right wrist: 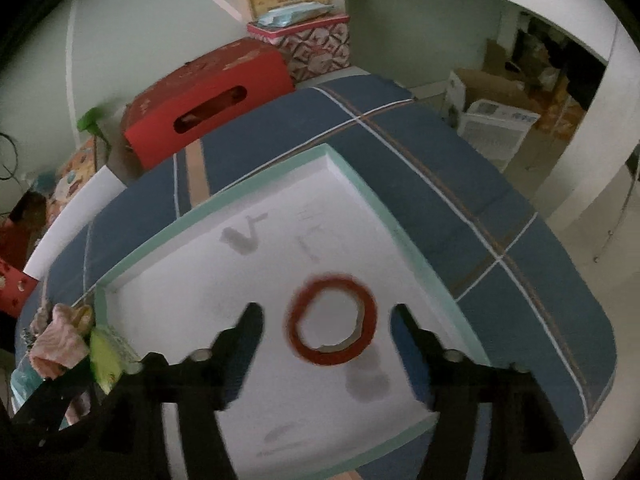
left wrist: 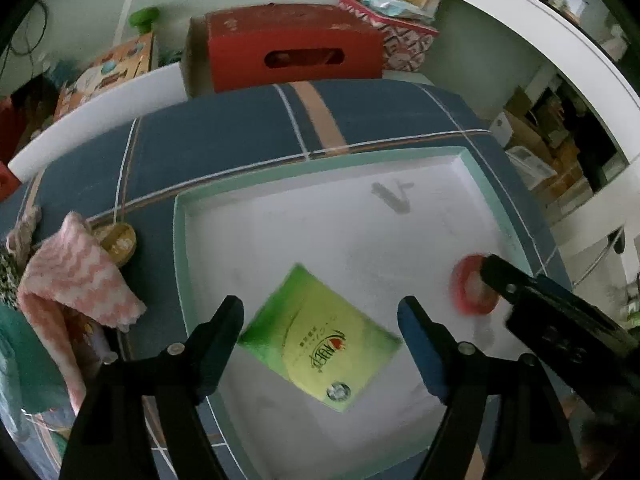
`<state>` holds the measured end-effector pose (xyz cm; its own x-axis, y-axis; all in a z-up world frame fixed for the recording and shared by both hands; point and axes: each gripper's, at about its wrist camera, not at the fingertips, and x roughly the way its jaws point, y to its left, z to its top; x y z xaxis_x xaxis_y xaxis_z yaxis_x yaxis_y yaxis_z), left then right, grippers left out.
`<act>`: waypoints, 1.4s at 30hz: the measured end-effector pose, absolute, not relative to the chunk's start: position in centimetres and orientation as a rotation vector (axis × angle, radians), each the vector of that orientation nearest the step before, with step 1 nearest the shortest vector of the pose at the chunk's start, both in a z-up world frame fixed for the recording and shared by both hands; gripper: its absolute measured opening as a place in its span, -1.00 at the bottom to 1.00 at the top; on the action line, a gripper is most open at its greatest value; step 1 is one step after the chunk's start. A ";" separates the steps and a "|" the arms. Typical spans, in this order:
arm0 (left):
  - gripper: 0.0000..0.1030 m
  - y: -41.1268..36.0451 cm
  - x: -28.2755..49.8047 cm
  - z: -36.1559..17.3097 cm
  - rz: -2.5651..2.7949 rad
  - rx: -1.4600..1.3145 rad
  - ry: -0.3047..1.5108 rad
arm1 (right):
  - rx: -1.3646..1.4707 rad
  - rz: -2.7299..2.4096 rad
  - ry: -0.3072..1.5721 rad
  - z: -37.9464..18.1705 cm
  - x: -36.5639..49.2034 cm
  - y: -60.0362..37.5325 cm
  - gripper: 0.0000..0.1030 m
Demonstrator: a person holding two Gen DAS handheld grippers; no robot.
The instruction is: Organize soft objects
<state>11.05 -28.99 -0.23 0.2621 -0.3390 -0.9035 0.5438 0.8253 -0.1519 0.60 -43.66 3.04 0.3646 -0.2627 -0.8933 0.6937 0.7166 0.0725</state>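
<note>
A green tissue packet point(left wrist: 320, 340) hangs over the white tray point(left wrist: 188, 248) with the mint rim. My left gripper point(left wrist: 320, 316) is shut on it, jaws wide, the pads meeting two opposite corners. In the right wrist view the same packet point(right wrist: 105, 360) shows at the tray's left corner point(right wrist: 100, 296), above the rim. A red tape roll point(right wrist: 332, 320) lies flat on the tray floor. My right gripper point(right wrist: 328, 316) stands open around it, with a gap on each side. One of its fingers point(left wrist: 504, 280) shows beside the roll point(left wrist: 468, 292) in the left wrist view.
A pink and white cloth point(left wrist: 76, 284) lies in a heap left of the tray, beside a small round wooden piece point(left wrist: 118, 240). The table wears a blue plaid cover point(left wrist: 240, 136). A red box point(left wrist: 288, 48) and patterned boxes point(left wrist: 404, 44) stand behind it.
</note>
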 end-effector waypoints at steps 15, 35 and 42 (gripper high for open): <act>0.89 -21.8 9.8 3.5 -0.529 0.082 1.090 | 0.406 -0.684 1.007 5.0 0.4 -42.5 0.98; 0.89 -1.9 9.4 7.4 -0.119 -0.058 0.934 | 0.239 -0.537 0.937 8.8 2.5 -34.4 0.98; 0.89 3.7 9.4 5.5 -0.009 -0.143 0.984 | 0.188 -0.420 0.929 9.3 3.4 -29.8 0.98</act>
<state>9.38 3.72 5.55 0.5541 -0.0725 -0.8293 -0.0569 0.9906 -0.1247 3.41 -29.79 9.28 0.5254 -0.2691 -0.8072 0.4283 0.9034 -0.0224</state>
